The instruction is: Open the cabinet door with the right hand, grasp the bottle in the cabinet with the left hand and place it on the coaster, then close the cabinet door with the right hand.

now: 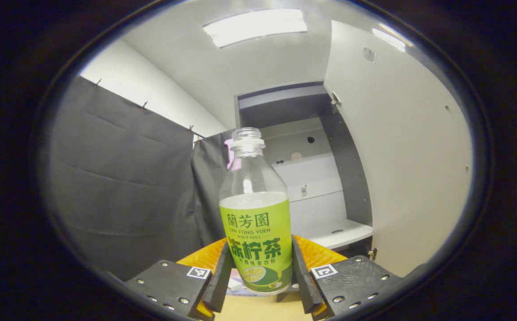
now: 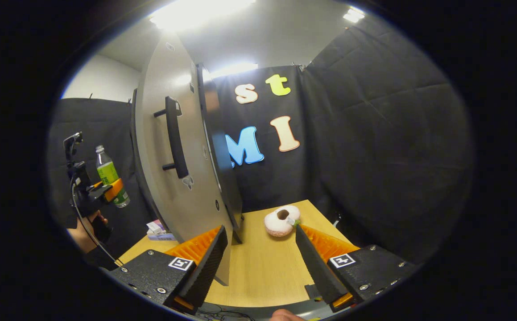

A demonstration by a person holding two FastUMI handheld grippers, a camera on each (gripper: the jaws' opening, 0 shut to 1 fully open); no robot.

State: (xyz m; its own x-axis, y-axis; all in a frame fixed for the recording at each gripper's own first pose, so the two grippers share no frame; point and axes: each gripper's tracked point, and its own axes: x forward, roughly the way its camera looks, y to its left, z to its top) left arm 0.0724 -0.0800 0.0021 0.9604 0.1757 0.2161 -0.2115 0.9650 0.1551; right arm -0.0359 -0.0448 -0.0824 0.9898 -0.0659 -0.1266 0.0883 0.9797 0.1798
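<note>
Gripping the bottle (image 1: 255,232) at its labelled lower half, the left gripper (image 1: 260,283) is pressing both fingers against it at the bottom centre of the left gripper view, in front of the open cabinet door (image 1: 405,156). It is looking empty, so probably light, smooth and a little squashy; the label band is suiting a firm hold. Low in the right gripper view, the right gripper (image 2: 260,263) is hanging spread with nothing between its fingers.

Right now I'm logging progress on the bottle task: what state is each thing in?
cabinet door: swung open.
bottle: out of the cabinet, upright, uncapped, held off the table.
left gripper: fingers closed on the bottle's label.
right gripper: fingers apart, holding nothing.
cabinet: interior exposed.
</note>
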